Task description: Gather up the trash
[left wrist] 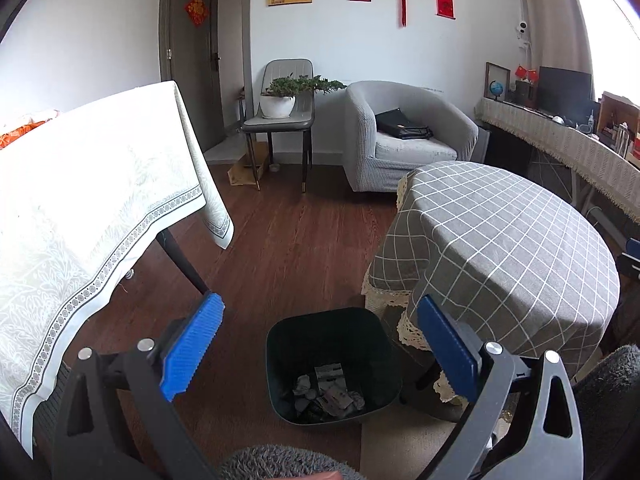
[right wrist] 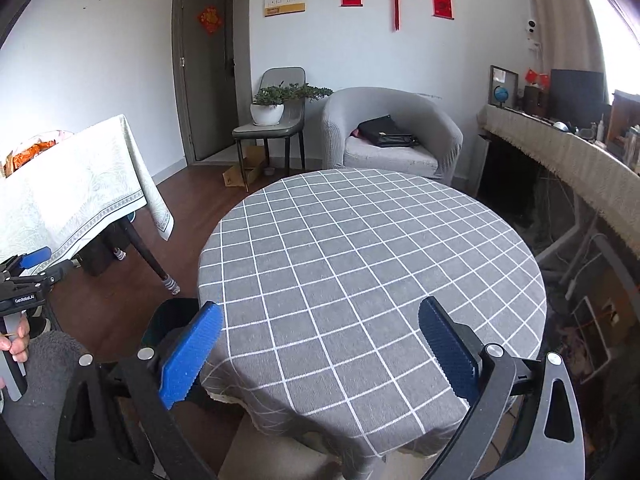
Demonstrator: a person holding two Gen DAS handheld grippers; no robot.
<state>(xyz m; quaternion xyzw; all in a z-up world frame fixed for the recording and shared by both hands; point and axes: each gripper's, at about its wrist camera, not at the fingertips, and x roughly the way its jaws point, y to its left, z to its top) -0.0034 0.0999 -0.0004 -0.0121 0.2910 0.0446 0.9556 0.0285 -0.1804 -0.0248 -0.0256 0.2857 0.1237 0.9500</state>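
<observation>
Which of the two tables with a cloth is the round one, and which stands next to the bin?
The round table with the grey checked cloth; the dark trash bin sits on the floor at its edge. The white-clothed table is straight-edged and stands apart.

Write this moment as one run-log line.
left gripper: open, empty | right gripper: open, empty | bin: holds trash | table: bare

Between our left jaws we see a dark green bin point(left wrist: 334, 364) holding grey and white scraps point(left wrist: 326, 394). Beyond our right jaws lies a grey, white-checked cloth point(right wrist: 372, 264). Both pairs of pads point(left wrist: 192, 344) are ribbed blue.
</observation>
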